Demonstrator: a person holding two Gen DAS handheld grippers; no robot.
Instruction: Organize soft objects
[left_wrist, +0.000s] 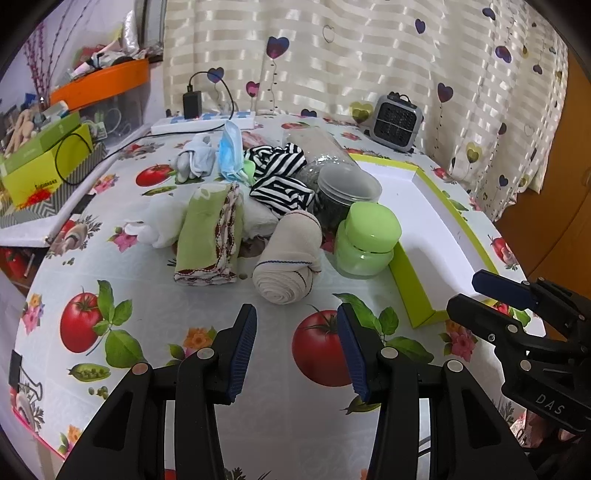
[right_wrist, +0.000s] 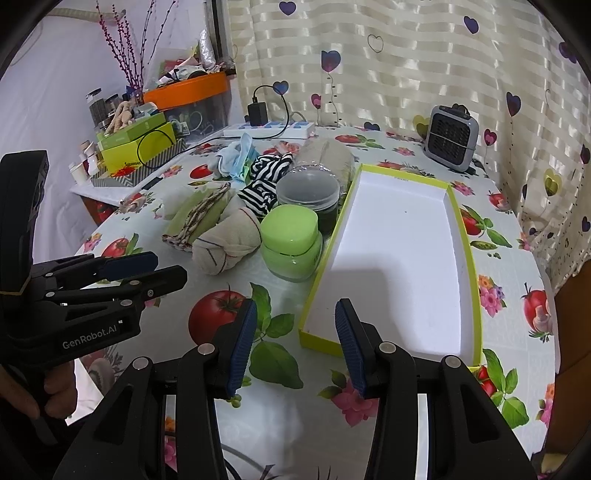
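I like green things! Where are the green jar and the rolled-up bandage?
green jar (left_wrist: 371, 225): left wrist view, on its lid.
rolled-up bandage (left_wrist: 286, 258): left wrist view, on its side.

Both wrist views near, angled down over table (left_wrist: 229, 317); shared: lime tray (right_wrist: 466, 236), green jar (left_wrist: 369, 240).

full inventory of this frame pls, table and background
rolled bandage: 1, beige, table front centre
folded cloth: 1, green, left of bandage
striped fabric: 1, black-white, mid pile
face mask: 1, blue, behind pile
green jar: 1, beside tray
clear jar: 1, dark contents, behind green jar
tray: 1, white with lime rim, nothing in it
heater: 1, grey, by curtain
power strip: 1, white, back edge
left gripper: open, nothing between
right gripper: open, nothing between
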